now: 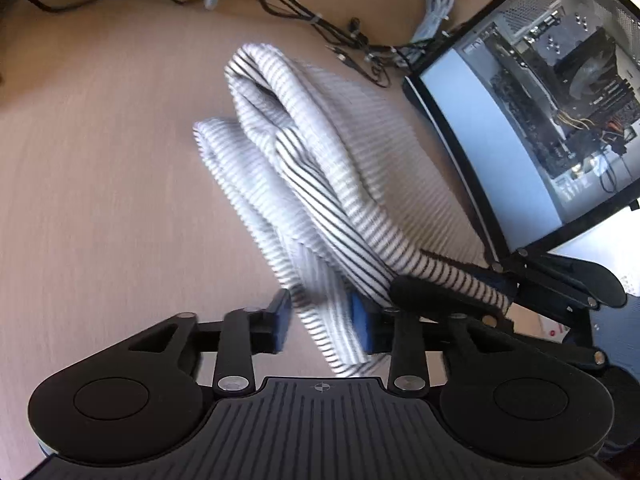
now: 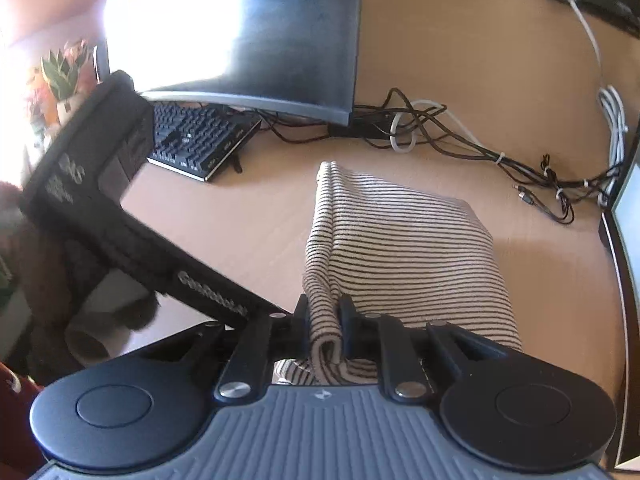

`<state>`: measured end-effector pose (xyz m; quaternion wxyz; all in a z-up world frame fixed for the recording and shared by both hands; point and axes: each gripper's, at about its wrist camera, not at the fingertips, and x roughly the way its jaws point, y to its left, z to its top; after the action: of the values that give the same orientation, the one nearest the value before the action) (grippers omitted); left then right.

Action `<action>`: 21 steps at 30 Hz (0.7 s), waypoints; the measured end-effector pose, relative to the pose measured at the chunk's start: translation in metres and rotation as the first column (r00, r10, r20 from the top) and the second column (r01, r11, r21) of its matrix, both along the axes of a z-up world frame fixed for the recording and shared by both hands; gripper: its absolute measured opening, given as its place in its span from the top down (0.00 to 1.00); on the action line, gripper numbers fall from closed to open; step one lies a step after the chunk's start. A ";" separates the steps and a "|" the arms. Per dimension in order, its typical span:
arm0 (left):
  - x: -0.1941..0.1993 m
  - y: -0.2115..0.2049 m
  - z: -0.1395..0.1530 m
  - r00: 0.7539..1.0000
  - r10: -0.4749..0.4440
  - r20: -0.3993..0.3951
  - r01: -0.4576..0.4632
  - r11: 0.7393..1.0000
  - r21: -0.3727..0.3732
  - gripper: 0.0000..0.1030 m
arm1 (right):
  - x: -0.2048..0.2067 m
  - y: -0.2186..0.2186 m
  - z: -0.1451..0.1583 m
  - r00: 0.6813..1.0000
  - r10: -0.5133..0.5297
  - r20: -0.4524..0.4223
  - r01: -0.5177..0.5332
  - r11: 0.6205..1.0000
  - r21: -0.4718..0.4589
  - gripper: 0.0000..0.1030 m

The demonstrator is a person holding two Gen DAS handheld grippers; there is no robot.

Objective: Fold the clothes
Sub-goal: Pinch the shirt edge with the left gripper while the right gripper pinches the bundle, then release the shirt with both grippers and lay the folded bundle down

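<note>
A white garment with thin dark stripes [image 1: 320, 168] hangs bunched above the wooden desk [image 1: 100, 160]. My left gripper [image 1: 322, 326] is open, its blue pads [image 1: 282, 320] on either side of a hanging fold without pinching it. My right gripper [image 2: 325, 326] is shut on a thick fold of the same striped garment [image 2: 400, 240], which drapes forward from its jaws. The right gripper also shows in the left wrist view [image 1: 492, 284], gripping the cloth's edge at the right.
A glass-sided computer case [image 1: 540, 120] stands at the right of the desk. A monitor [image 2: 240, 32] and a black keyboard [image 2: 196, 140] are at the back. Tangled cables [image 2: 480, 140] lie behind the garment. The left gripper's body [image 2: 120, 208] crosses the right wrist view.
</note>
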<state>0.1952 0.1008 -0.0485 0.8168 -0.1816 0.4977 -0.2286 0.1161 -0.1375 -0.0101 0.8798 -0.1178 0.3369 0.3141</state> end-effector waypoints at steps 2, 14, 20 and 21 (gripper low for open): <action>-0.002 0.011 0.009 0.999 0.038 0.028 -0.038 0.999 0.029 0.61 | -0.004 -0.001 -0.004 1.000 0.001 0.012 -0.001 1.000 -0.015 0.85; 0.016 -0.017 0.068 0.970 0.020 0.244 -0.031 0.999 0.041 0.57 | -0.021 0.015 -0.015 0.994 0.043 0.103 -0.030 0.992 -0.125 0.80; 0.019 -0.033 0.033 0.983 -0.036 0.180 0.014 0.992 0.125 0.58 | -0.038 0.016 -0.009 0.980 0.130 0.148 -0.101 0.977 -0.190 0.63; 0.017 -0.033 0.032 0.981 -0.044 0.188 0.018 0.991 0.135 0.58 | -0.039 0.009 -0.002 0.980 0.147 0.134 -0.123 0.977 -0.172 0.50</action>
<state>0.2120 0.0680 -0.0163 0.8673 -0.0963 0.4340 -0.2240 0.0767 -0.1286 -0.0123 0.8661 -0.2344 0.2873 0.3353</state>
